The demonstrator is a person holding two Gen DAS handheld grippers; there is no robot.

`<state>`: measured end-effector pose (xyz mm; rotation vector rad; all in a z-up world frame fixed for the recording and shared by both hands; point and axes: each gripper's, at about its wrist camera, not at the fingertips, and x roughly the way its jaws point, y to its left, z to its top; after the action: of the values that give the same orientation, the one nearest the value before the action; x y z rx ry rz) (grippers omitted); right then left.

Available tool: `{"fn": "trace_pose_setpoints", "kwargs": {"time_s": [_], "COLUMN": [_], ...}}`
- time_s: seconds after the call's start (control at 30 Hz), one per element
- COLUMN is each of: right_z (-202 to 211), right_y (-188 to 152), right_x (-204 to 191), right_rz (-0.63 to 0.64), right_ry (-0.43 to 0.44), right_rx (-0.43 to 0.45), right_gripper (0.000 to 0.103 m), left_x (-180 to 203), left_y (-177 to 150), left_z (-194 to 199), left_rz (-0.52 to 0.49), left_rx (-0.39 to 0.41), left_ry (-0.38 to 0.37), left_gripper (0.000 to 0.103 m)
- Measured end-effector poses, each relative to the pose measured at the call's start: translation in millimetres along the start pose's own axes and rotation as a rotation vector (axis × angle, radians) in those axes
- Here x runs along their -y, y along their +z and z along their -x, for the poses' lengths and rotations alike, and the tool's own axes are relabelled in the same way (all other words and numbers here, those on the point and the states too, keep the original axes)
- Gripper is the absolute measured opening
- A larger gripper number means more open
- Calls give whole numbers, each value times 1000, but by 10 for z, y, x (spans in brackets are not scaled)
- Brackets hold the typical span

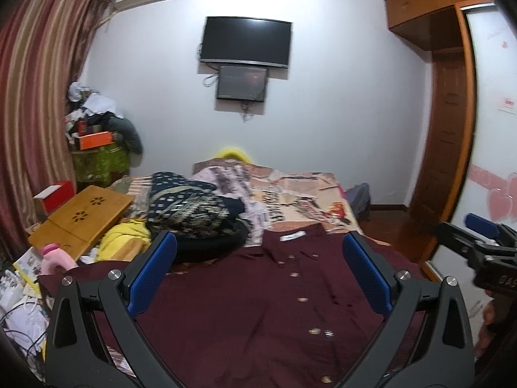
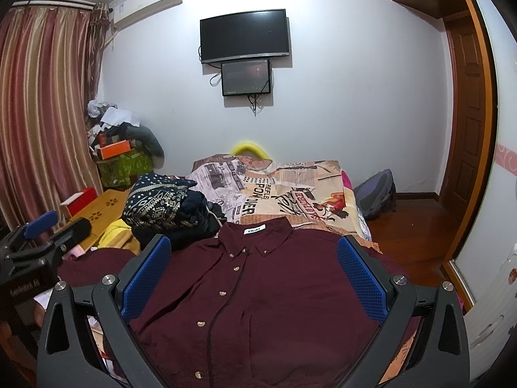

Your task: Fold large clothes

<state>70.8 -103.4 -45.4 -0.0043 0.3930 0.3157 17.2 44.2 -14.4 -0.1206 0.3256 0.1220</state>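
A large maroon button-up shirt (image 1: 252, 307) (image 2: 268, 291) lies flat and face up on the bed, collar toward the far wall, with a white neck label (image 2: 254, 229). My left gripper (image 1: 258, 245) hovers above the shirt's lower part, open, nothing between its blue pads (image 1: 152, 274). My right gripper (image 2: 253, 249) also hangs above the shirt, open and empty. Each gripper shows at the edge of the other's view: the right one (image 1: 481, 242) and the left one (image 2: 35, 239).
A heap of dark patterned clothes (image 1: 190, 207) (image 2: 161, 207) sits left of the shirt's collar on the printed bedspread (image 2: 290, 190). A wooden lap table (image 1: 80, 216) and clutter lie at the left. A backpack (image 2: 378, 197) rests on the floor beside the wardrobe (image 1: 446, 129).
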Motion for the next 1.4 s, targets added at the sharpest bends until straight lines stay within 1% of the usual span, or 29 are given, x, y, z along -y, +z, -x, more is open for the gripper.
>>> {"fn": "trace_pose_setpoints", "kwargs": {"time_s": [0.07,0.1,0.2,0.3,0.4,0.5,0.57,0.67,0.73,0.8,0.93,1.03,1.13,1.23,1.33,1.4], "right_z": [-50,-75,-174,-290,-433,-551,-634,-742,-819,-891,-1036,-1145,-1243,-1334,-1378,-1392], "right_y": [2,3,-2,-18,-39,-63,-79,-75,-73,-64,-82,-113,-145,-159,-163,-152], "right_x": [11,15,19,26,31,38,44,70,64,35,-30,-67,-85,-79,-79,-78], "right_rz": [-2,-2,-2,-3,-3,-4,-12,-40,-54,-53,-38,-27,-17,-11,-13,-13], "right_ry": [-2,-2,-7,-11,-18,-26,-27,-5,14,19,20,19,14,5,-2,-5], "right_rx": [-9,-14,-32,-57,-87,-115,-141,-174,-191,-202,-226,-249,-277,-300,-311,-313], "right_gripper": [102,102,102,102,102,102,102,102,102,102,102,102,102,102,102,102], "left_x": [-140,-240,-516,-843,-1256,-1693,-2001,-2430,-2703,-2912,-3371,-3614,-3877,-4137,-4303,-4419], "left_y": [5,5,10,-12,-69,-159,-255,-452,-630,-787,-1181,-1415,-1646,-1848,-1925,-1956], "left_z": [-54,-80,-160,-274,-343,-397,-448,-526,-570,-632,-776,-845,-937,-1034,-1123,-1175], "left_rz": [15,31,66,114,175,246,316,424,491,546,683,751,827,893,908,920], "left_rx": [3,8,6,-4,-22,-56,-88,-134,-181,-223,-310,-349,-390,-396,-404,-393], "left_ry": [53,95,156,245,342,436,487,532,563,574,572,569,550,528,545,539], "left_gripper": [103,103,103,103,103,103,103,103,103,101,94,89,81,79,75,71]}}
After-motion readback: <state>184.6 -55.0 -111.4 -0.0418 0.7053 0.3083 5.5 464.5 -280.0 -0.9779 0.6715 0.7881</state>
